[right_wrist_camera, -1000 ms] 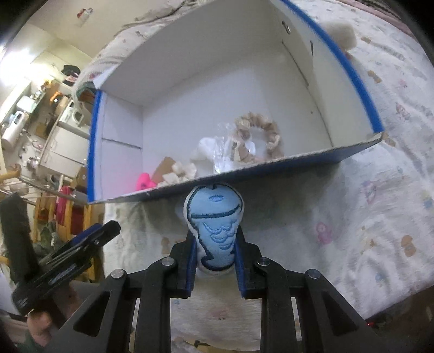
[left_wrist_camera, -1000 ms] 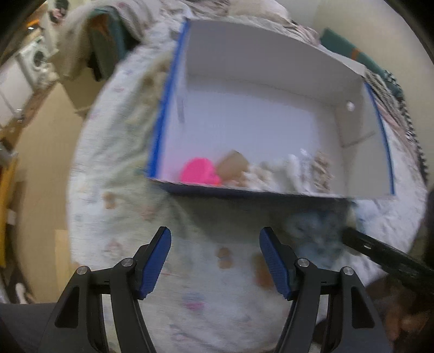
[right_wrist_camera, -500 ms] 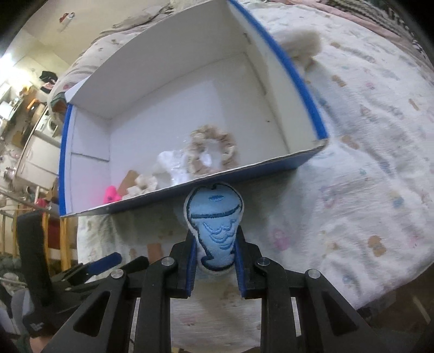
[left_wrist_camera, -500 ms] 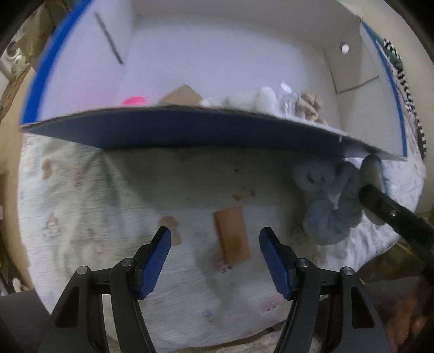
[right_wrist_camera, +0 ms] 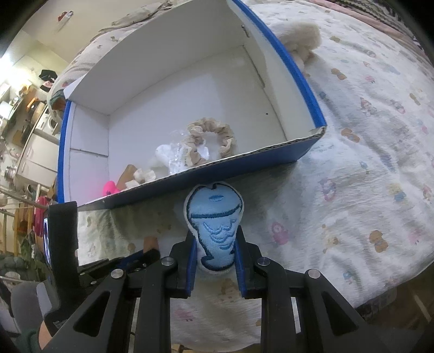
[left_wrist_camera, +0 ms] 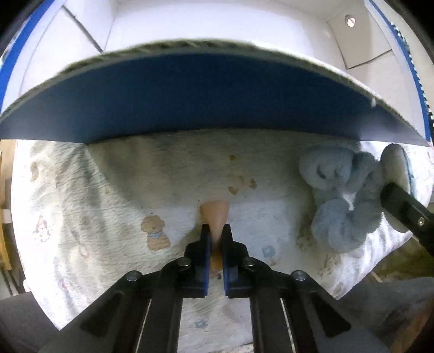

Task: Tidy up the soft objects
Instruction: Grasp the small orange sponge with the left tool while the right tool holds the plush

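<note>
Between each gripper's closed jaws: left, seemingly a tan pad [left_wrist_camera: 215, 217]; right, blue plush [right_wrist_camera: 214, 225].

We note a pale quilted bedsheet [right_wrist_camera: 379, 163] that covers the whole work surface in both views. It carries small cartoon prints. In the left wrist view, one print is a brown bear [left_wrist_camera: 156, 232] with a blue collar, on the left half of the sheet. In the right wrist view, a dark patterned blanket [right_wrist_camera: 393, 10] lies along the far upper right edge of the sheet. A cream wall [right_wrist_camera: 32, 35] fills the upper left, with a small sticker [right_wrist_camera: 65, 17] on it. Below it we see a dark garment [right_wrist_camera: 47, 74], a white cabinet [right_wrist_camera: 35, 157] and, further down, a red cloth [right_wrist_camera: 40, 206] beside wooden rails.
</note>
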`<action>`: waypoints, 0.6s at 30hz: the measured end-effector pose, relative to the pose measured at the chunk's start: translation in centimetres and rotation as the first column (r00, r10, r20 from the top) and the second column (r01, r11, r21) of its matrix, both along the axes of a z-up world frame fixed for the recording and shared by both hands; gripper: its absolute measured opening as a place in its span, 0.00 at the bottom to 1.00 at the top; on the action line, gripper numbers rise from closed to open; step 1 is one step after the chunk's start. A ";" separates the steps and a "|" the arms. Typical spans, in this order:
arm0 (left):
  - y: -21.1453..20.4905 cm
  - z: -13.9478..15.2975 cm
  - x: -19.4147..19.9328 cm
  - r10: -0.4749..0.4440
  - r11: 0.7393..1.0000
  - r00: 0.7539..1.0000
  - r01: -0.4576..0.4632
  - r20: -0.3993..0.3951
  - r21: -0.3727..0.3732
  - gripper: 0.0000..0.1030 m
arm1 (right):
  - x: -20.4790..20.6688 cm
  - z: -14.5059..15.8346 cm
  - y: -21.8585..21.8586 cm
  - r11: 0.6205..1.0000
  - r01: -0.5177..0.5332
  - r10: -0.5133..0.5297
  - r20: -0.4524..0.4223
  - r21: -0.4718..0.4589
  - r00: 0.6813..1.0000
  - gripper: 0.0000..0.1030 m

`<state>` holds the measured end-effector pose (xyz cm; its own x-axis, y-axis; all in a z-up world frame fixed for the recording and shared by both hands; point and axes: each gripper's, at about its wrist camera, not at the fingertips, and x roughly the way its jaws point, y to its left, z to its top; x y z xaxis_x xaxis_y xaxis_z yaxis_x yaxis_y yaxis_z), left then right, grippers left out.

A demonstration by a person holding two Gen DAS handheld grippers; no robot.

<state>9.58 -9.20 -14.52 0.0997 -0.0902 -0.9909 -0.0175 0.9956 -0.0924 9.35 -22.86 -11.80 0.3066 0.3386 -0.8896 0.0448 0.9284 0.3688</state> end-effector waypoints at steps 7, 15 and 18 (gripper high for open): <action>1.8 2.6 -0.9 0.027 0.999 0.996 -0.030 0.085 0.036 0.05 | 0.0 0.2 0.3 1.000 -0.019 0.019 0.004 0.005 1.000 0.25; 5.9 4.4 -1.6 0.094 0.994 0.986 -0.100 0.134 0.035 0.05 | -1.1 0.4 1.7 0.998 -0.061 0.061 0.010 0.022 0.998 0.25; 6.7 5.3 -2.5 0.096 0.993 0.982 -0.105 0.165 0.051 0.05 | -1.5 0.8 2.2 0.996 -0.077 0.077 0.020 0.033 0.997 0.25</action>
